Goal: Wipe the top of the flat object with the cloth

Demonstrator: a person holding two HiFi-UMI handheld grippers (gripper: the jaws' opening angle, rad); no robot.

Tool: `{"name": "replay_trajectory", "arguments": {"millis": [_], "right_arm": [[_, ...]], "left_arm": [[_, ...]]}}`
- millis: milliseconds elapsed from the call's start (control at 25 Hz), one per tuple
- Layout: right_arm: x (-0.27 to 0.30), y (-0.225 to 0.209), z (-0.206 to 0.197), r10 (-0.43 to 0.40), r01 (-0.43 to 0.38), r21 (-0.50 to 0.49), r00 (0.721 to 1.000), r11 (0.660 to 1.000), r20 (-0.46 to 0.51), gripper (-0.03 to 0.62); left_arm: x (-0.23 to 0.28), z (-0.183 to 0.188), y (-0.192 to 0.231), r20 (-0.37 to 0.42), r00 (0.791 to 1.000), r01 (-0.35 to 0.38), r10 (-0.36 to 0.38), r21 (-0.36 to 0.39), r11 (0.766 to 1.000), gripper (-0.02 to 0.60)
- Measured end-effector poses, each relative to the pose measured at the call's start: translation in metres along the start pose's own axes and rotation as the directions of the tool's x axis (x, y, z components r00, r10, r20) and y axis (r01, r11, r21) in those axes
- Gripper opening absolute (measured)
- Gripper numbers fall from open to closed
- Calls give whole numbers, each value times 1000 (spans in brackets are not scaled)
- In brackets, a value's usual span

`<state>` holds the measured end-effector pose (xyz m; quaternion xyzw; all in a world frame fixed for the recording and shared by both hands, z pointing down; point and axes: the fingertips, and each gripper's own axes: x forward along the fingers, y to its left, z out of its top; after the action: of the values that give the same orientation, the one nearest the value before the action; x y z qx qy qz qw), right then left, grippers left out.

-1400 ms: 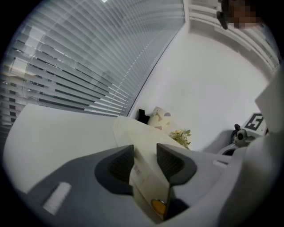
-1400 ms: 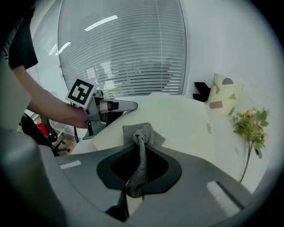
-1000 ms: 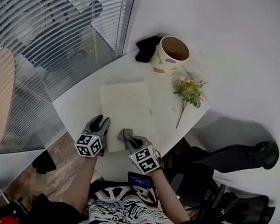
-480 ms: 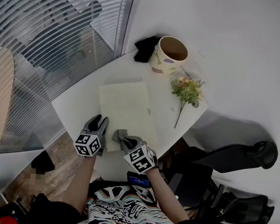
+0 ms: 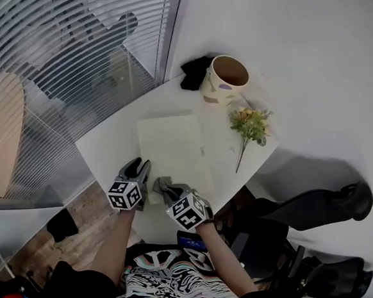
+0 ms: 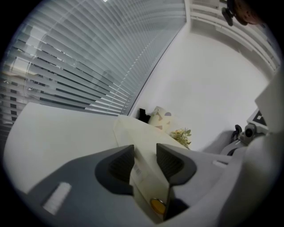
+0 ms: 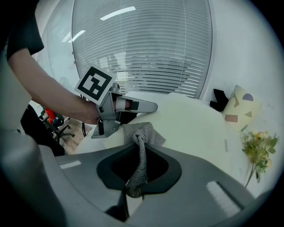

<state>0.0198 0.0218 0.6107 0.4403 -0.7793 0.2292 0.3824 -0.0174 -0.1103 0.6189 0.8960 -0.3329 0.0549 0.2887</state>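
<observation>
A cream flat object (image 5: 171, 144) lies on the white table (image 5: 109, 147). My left gripper (image 5: 140, 168) is at its near left corner, shut on the flat object's edge (image 6: 133, 131), which runs between the jaws. My right gripper (image 5: 168, 190) sits just to the right, over the near end, shut on a grey knitted cloth (image 7: 144, 132). The cloth (image 5: 161, 182) bunches out past the fingertips and rests on the flat object (image 7: 191, 119). The left gripper (image 7: 148, 106) shows beside the cloth in the right gripper view.
At the table's far end stand a patterned cup (image 5: 225, 79), a black thing (image 5: 195, 68) and a small bunch of flowers (image 5: 250, 123). Window blinds (image 5: 65, 52) run along the left. A black chair (image 5: 310, 209) stands to the right.
My right gripper has slid a little left and nearer with the cloth along the flat object's near end. The left gripper keeps its hold at the corner.
</observation>
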Motion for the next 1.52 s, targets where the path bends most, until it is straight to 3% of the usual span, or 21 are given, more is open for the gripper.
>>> {"name": "replay_trajectory", "arguments": {"millis": [440, 760, 1120, 1520], "right_arm": [[-2, 22, -5, -25, 21, -51, 997, 998, -73, 20], [2, 31, -1, -11, 10, -5, 997, 1000, -71, 20], [11, 15, 6, 104, -104, 7, 994, 995, -42, 21], [21, -8, 24, 128, -127, 12, 992, 992, -21, 21]], "left_arm": [[-18, -13, -6, -14, 1000, -4, 4, -45, 999, 209], [-25, -19, -9, 2, 999, -34, 34, -89, 995, 204], [-24, -24, -11, -5, 998, -67, 67, -71, 995, 202], [-26, -21, -8, -9, 997, -76, 76, -65, 995, 203]]}}
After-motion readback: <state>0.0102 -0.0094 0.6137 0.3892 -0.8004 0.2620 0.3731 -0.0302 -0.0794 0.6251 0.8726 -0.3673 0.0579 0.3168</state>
